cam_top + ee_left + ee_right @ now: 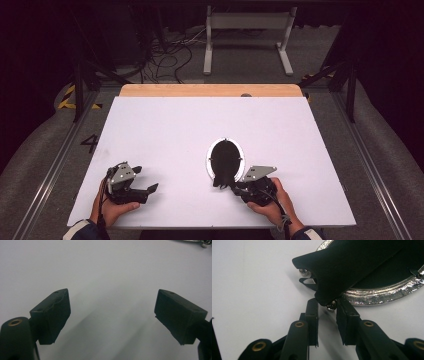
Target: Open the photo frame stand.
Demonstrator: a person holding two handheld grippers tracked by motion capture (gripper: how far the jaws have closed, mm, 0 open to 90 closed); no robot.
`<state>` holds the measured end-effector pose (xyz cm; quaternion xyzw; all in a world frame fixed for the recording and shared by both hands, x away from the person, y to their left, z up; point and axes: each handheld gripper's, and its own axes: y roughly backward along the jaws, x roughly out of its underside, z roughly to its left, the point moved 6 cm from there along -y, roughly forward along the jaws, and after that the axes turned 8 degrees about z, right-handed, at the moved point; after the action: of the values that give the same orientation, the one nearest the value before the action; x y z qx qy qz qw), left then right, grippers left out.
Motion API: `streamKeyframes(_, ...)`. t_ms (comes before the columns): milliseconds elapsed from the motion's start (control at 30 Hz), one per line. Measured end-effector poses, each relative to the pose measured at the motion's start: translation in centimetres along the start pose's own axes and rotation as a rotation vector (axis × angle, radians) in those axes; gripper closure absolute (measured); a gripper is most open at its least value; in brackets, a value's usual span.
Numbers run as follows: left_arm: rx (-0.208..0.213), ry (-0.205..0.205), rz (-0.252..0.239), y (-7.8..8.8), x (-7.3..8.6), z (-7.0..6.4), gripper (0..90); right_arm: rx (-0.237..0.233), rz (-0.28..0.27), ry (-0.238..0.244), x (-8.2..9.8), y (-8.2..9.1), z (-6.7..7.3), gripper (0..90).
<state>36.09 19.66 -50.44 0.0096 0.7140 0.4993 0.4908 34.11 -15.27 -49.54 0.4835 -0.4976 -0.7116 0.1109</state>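
Your oval picture frame (225,159) lies face-down near the table's (165,130) middle, just ahead of your right gripper (231,186), black backing up w/ a shiny silver rim (384,293) around it. Its black easel stand (342,267) juts out over the rim toward you; the right gripper's jaws are narrow, w/ the stand's tip right at their tips, but I can't tell if the pads actually pinch it. Left gripper (112,315) sits wide w/ nothing between, well apart at the left. Expect the frame to be stiff, probably light, likely glass-fronted, so fragile; the polished rim looks slippery. The stand prob. hinges and flexes, so grip it near its base, or take the rim edge.
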Motion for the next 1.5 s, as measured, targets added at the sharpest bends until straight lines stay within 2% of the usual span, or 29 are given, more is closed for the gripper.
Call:
streamKeyframes(133,0.003,0.014,-0.003,0.0,0.0,0.0,14.5,-0.052,-0.024,-0.038,-0.1,0.0,-0.4,70.2)
streamKeyframes(333,-0.006,0.002,0.003,-0.1,0.0,0.0,15.0,-0.116,-0.038,-0.092,-0.3,-0.1,-0.7,66.7)
streamKeyframes(400,-0.001,0.012,-0.001,0.0,0.0,-0.1,14.9,-0.151,-0.062,-0.119,-0.6,0.0,-0.9,64.4)
streamKeyframes(467,0.003,0.015,0.004,0.1,0.0,-0.2,15.0,-0.173,-0.078,-0.126,-1.0,-0.2,-1.0,64.0)
streamKeyframes(533,-0.001,-0.006,0.002,0.1,-0.1,-0.4,15.0,-0.176,-0.085,-0.130,-1.1,-0.2,-1.0,63.6)
streamKeyframes(633,0.006,-0.020,-0.009,0.2,-0.5,-0.8,15.0,-0.192,-0.098,-0.170,-1.3,-0.1,-1.2,58.5)
streamKeyframes(700,0.002,-0.030,-0.007,0.1,-0.7,-1.1,15.0,-0.239,-0.099,-0.209,-1.4,-0.3,-1.4,55.9)
streamKeyframes(800,-0.007,-0.067,-0.004,-0.1,-1.2,-1.6,14.9,-0.279,-0.109,-0.251,-1.8,-0.5,-1.7,52.7)
streamKeyframes(967,-0.001,-0.111,0.005,-0.7,-1.8,-2.3,15.0,-0.361,-0.136,-0.358,-2.3,-0.8,-2.4,53.3)
streamKeyframes(1033,0.009,-0.118,0.010,-1.0,-2.0,-2.4,14.9,-0.417,-0.128,-0.409,-2.5,-1.1,-2.6,52.7)
streamKeyframes(1100,0.015,-0.126,0.014,-1.3,-2.2,-2.7,14.8,-0.448,-0.130,-0.466,-2.8,-1.3,-2.9,52.9)
streamKeyframes(1200,0.027,-0.145,0.015,-1.6,-2.7,-3.2,14.8,-0.473,-0.131,-0.489,-3.0,-1.6,-3.0,53.2)
streamKeyframes(1300,0.042,-0.176,0.029,-2.3,-3.3,-3.9,15.2,-0.524,-0.141,-0.557,-3.1,-1.7,-3.4,52.4)
streamKeyframes(1400,0.047,-0.194,0.036,-2.8,-3.8,-4.2,16.2,-0.544,-0.155,-0.590,-3.4,-1.9,-3.8,49.3)
streamKeyframes(1500,0.085,-0.218,0.031,-3.7,-5.0,-4.9,17.1,-0.547,-0.163,-0.622,-3.6,-2.2,-4.0,51.1)
